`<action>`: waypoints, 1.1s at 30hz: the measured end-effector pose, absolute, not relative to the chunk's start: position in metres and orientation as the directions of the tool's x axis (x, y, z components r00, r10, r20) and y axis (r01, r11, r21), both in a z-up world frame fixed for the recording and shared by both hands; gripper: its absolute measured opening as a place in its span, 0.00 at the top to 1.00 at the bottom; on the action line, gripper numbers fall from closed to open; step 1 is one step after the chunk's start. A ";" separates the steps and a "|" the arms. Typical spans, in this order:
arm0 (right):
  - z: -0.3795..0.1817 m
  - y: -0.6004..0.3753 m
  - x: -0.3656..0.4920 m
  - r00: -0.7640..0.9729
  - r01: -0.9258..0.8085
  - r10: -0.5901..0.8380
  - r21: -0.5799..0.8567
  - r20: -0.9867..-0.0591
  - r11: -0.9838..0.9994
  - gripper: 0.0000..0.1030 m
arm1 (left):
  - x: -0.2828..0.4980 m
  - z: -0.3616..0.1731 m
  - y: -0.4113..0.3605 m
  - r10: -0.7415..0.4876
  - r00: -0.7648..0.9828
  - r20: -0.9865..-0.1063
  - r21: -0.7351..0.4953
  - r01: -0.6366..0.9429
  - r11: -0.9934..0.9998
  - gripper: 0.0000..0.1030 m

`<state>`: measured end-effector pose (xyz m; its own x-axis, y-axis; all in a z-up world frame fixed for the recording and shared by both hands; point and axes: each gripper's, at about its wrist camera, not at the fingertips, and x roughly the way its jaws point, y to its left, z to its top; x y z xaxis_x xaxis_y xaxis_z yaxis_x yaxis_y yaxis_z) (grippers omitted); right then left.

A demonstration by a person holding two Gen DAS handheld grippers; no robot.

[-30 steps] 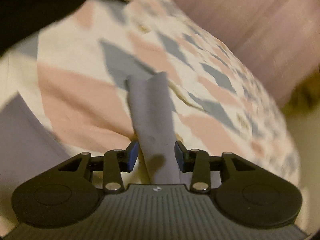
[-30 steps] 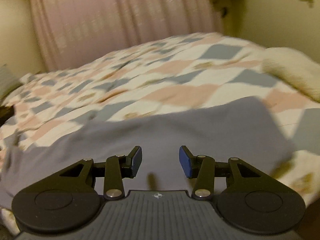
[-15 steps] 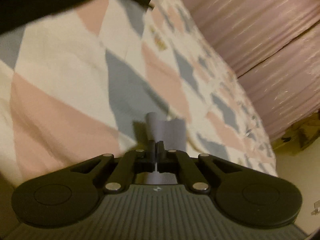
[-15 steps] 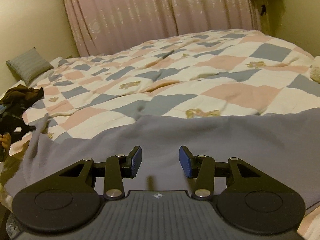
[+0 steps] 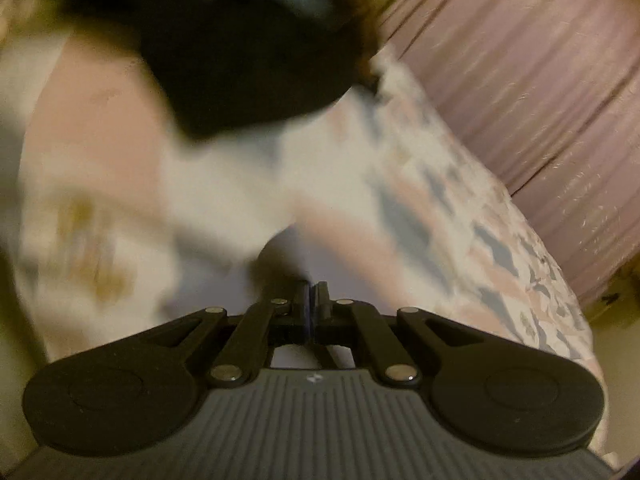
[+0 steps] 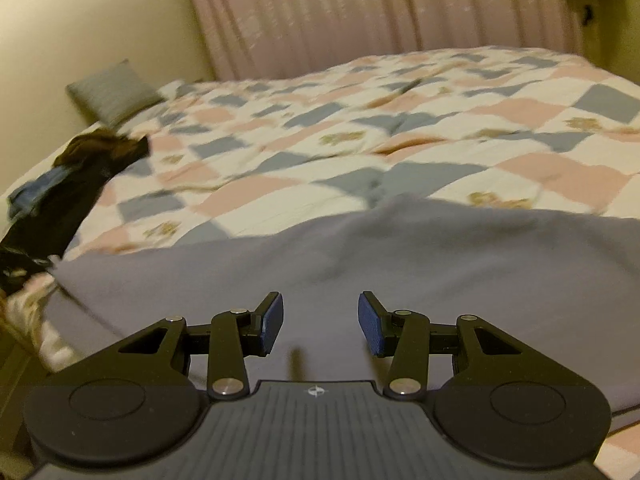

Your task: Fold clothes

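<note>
Left gripper [image 5: 311,294]: jaws clenched together, with a fold of the grey garment [image 5: 332,268] pinched between the pads. The cloth shows as a pale grey patch directly ahead of the fingertips; this view is heavily motion-blurred, so the extent of the garment beyond the pinch cannot be told.

Right gripper [image 6: 321,322]: jaws released and well apart, blue pads [image 6: 273,322] facing each other, nothing between them. It hangs over the grey garment [image 6: 400,264]; contact with the cloth cannot be confirmed.

Grey garment: in the right wrist view it lies spread across the near part of the bed, covering the full width of the frame below the gripper's fingers. Its far edge runs roughly level, with a raised hump near the middle. Its left corner lies at the bed's near left edge.

Quilt [image 6: 360,140]: checked in pink, grey-blue and cream, covering the bed beyond the garment, lightly rumpled.

Dark clothing pile [image 6: 72,188]: on the left edge of the bed, well apart from the grey garment, with a blue item at its left side. A large dark blurred mass [image 5: 248,56] fills the upper middle of the left wrist view; its identity cannot be told.

Grey cushion [image 6: 114,92]: at the far left corner of the bed, against the wall.

Pink curtain [image 6: 360,12]: hanging behind the bed.
</note>
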<state>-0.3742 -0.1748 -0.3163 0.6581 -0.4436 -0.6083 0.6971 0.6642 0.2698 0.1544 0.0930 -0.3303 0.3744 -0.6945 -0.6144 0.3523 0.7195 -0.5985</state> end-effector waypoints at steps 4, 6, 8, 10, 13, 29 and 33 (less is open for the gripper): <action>-0.316 -0.155 -0.366 0.656 0.658 -0.431 0.188 -0.620 0.729 0.55 | 0.148 -0.340 0.118 -0.759 0.359 -0.543 -0.721 0.263 0.641 0.95; -0.317 -0.143 -0.358 0.649 0.631 -0.438 0.119 -0.622 0.767 0.55 | 0.147 -0.334 0.117 -0.757 0.370 -0.538 -0.712 0.282 0.643 0.75; -0.319 -0.130 -0.347 0.646 0.587 -0.446 0.029 -0.619 0.809 0.55 | 0.149 -0.333 0.113 -0.745 0.373 -0.553 -0.694 0.287 0.660 0.71; -0.322 -0.113 -0.333 0.647 0.518 -0.461 -0.093 -0.607 0.850 0.55 | 0.153 -0.335 0.108 -0.732 0.376 -0.568 -0.682 0.284 0.674 0.71; -0.328 -0.090 -0.315 0.667 0.405 -0.452 -0.222 -0.592 0.887 0.56 | 0.161 -0.335 0.095 -0.721 0.385 -0.576 -0.673 0.277 0.686 0.75; -0.361 -0.044 -0.271 0.693 0.157 -0.526 -0.608 -0.494 0.779 1.00 | 0.153 -0.297 0.084 -0.750 0.424 -0.508 -0.573 0.484 0.662 1.00; -0.333 -0.049 -0.286 0.728 0.201 -0.483 -0.522 -0.487 0.829 1.00 | 0.135 -0.282 0.101 -0.750 0.471 -0.464 -0.510 0.551 0.661 1.00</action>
<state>-0.2861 -0.0491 -0.3335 0.7278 -0.4827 -0.4872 0.2007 0.8292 -0.5217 0.1353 0.1010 -0.2816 0.4712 -0.7502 -0.4639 0.5507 0.6610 -0.5096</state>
